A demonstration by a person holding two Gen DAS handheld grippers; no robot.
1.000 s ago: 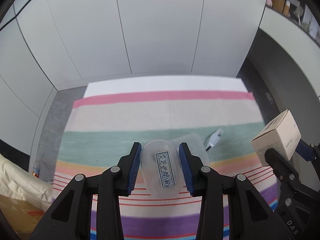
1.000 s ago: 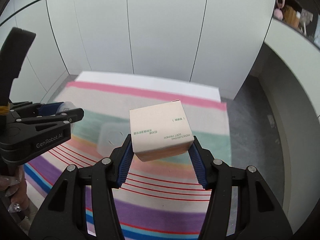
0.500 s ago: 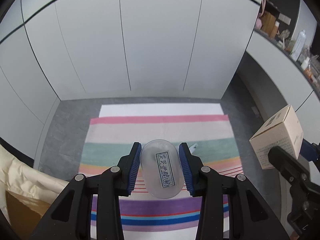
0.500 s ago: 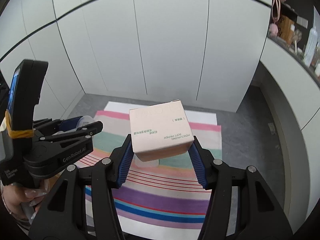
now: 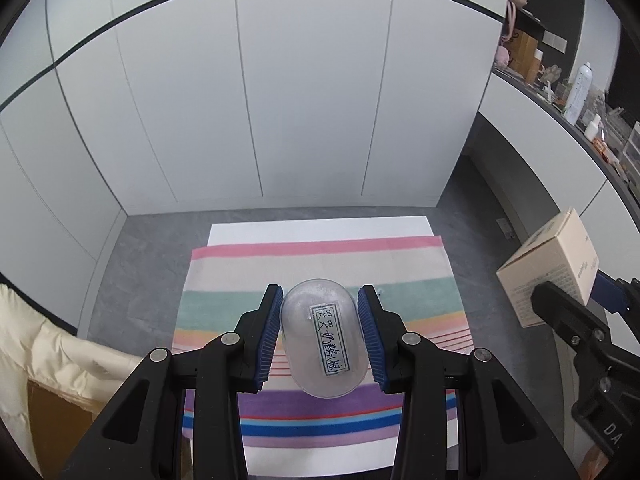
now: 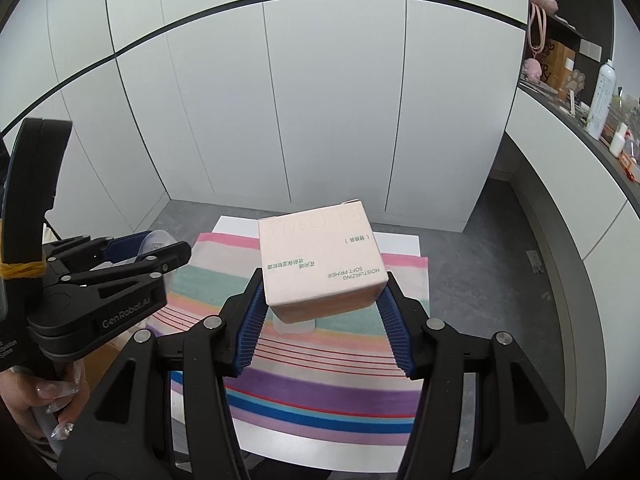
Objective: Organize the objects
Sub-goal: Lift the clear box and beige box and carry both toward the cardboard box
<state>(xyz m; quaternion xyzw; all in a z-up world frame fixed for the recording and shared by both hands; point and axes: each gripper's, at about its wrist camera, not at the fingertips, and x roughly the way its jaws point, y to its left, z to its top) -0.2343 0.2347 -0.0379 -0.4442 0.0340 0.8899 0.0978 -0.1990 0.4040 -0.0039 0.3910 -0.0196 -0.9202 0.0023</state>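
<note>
The left gripper (image 5: 320, 332) is clamped on a clear plastic lid (image 5: 323, 336) bearing a handwritten label, held well above the striped cloth (image 5: 312, 268). It looks light, smooth and probably slippery, so the pads on its long sides seem the sensible hold. The right gripper (image 6: 322, 312) is clamped on a pale cardboard box (image 6: 320, 258), likely light and easily dented, gripped low on opposite faces. A small clear container (image 6: 294, 326) lies on the cloth below; cluttered shelves (image 6: 576, 92) stand to the right, nothing between.
</note>
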